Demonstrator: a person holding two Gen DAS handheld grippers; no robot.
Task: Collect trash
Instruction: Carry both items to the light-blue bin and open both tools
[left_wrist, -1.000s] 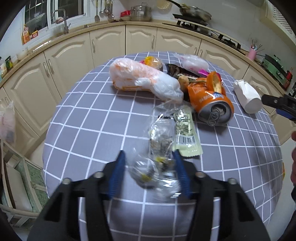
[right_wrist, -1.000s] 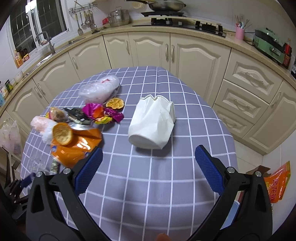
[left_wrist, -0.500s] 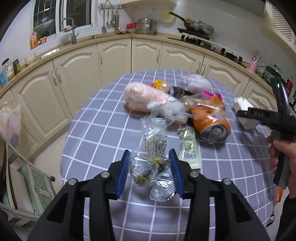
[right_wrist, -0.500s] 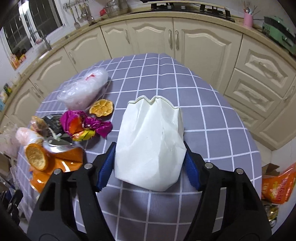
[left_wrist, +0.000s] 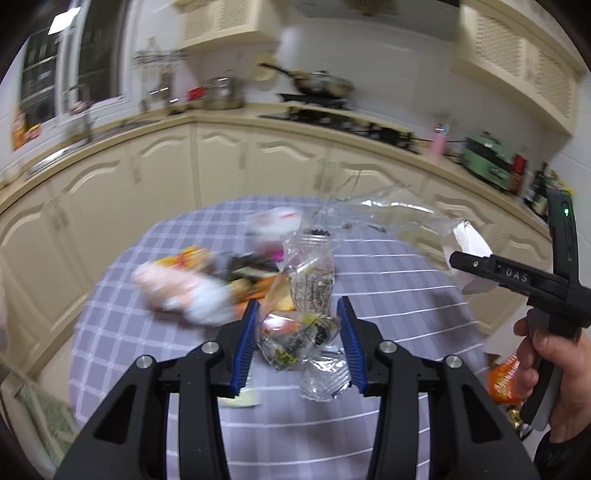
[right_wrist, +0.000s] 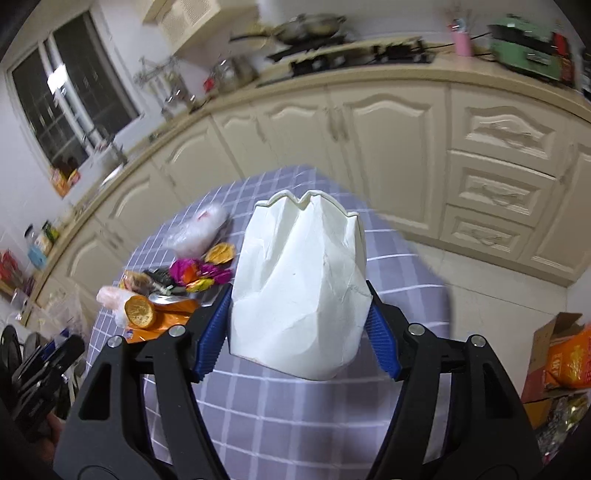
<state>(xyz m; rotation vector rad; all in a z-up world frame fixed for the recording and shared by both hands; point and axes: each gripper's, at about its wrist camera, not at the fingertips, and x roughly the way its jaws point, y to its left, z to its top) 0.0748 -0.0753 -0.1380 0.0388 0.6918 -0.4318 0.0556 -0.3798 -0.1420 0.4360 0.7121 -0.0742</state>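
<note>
My left gripper (left_wrist: 299, 336) is shut on a crumpled clear plastic wrapper (left_wrist: 310, 295) and holds it above the round table (left_wrist: 388, 295). My right gripper (right_wrist: 299, 317) is shut on a crushed white paper cup (right_wrist: 299, 288), lifted off the table (right_wrist: 277, 417); that cup also shows in the left wrist view (left_wrist: 471, 251). More trash lies on the table: an orange can with a citrus slice (right_wrist: 142, 314), purple and yellow foil wrappers (right_wrist: 199, 273), a clear bag (right_wrist: 201, 229) and a pinkish-white bag (left_wrist: 184, 288).
Cream kitchen cabinets (right_wrist: 388, 147) curve around the table, with a stove and pans on the counter. A cardboard box with orange packaging (right_wrist: 561, 362) stands on the floor to the right of the table.
Both grippers have lifted their loads off the table: the left raised the plastic wrapper, the right closed on the white cup and raised it. Both views are tilted up and blurred.
</note>
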